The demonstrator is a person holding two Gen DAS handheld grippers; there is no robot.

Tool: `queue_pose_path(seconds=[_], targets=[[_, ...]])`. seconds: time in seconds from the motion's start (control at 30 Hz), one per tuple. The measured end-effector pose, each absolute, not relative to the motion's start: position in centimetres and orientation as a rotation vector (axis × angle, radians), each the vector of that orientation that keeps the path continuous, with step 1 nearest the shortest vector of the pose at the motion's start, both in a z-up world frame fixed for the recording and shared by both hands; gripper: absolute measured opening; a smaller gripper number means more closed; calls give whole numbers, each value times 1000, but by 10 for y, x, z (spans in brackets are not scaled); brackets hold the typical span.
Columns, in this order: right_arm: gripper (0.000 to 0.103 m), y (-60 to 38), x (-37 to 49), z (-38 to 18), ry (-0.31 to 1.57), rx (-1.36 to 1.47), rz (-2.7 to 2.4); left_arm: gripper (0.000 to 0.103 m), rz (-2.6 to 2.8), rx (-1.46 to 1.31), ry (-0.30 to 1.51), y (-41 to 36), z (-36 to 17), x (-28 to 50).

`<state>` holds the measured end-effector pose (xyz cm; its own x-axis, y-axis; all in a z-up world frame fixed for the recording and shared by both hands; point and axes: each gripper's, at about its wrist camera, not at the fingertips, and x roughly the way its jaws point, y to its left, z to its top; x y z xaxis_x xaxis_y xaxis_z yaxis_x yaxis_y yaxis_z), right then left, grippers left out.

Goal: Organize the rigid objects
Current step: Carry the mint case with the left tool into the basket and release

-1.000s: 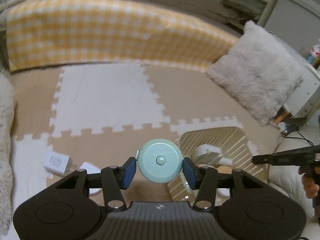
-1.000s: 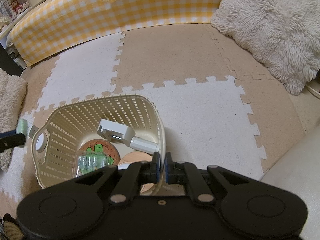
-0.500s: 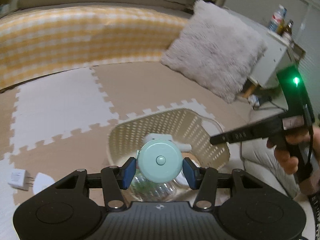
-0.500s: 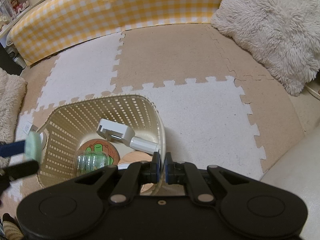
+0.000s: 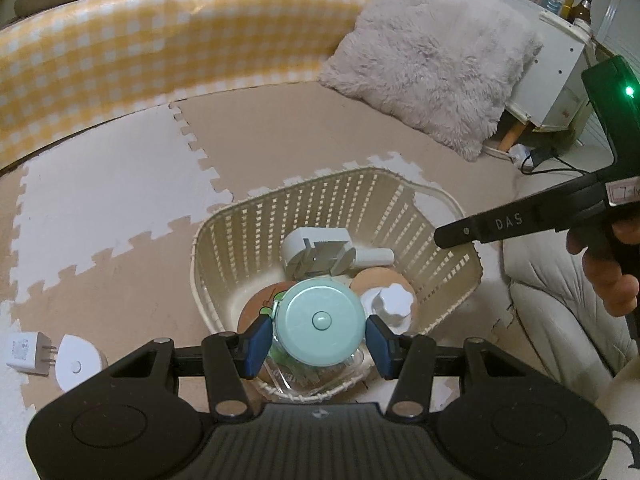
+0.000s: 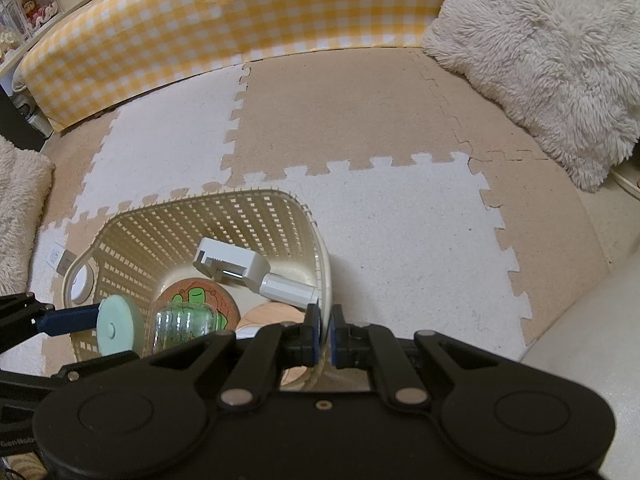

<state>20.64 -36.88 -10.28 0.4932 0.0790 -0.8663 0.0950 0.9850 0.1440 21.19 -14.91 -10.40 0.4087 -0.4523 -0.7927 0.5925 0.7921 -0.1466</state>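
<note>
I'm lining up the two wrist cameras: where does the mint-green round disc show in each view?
Left wrist: mint-green disc low centre, between the left gripper pads, over the basket.
Right wrist: disc at lower left, edge-on, above the basket's near-left rim.
Shared landmark: the white clamp-like device inside the basket.

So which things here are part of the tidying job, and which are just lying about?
Part of the job:
left gripper holding the mint round disc
right gripper clamped on the basket rim
white charger and white puck on the mat

Lying about:
fluffy cushion
checked bolster
</note>
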Motion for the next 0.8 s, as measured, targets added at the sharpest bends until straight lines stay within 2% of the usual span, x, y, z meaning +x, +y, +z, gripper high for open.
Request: queue_pose_path(seconds=[0.4,0.5,0.8], targets=[[6,-368,207,-103,1057,181,-11,53,-662,190,951,-151,-104,210],[6,-369,206,-103,1057,182,-10,59,-660,184,953,-150,-103,210],[6,-368,207,-103,1057,181,-11,60,-656,185,953,-150,-102,210]])
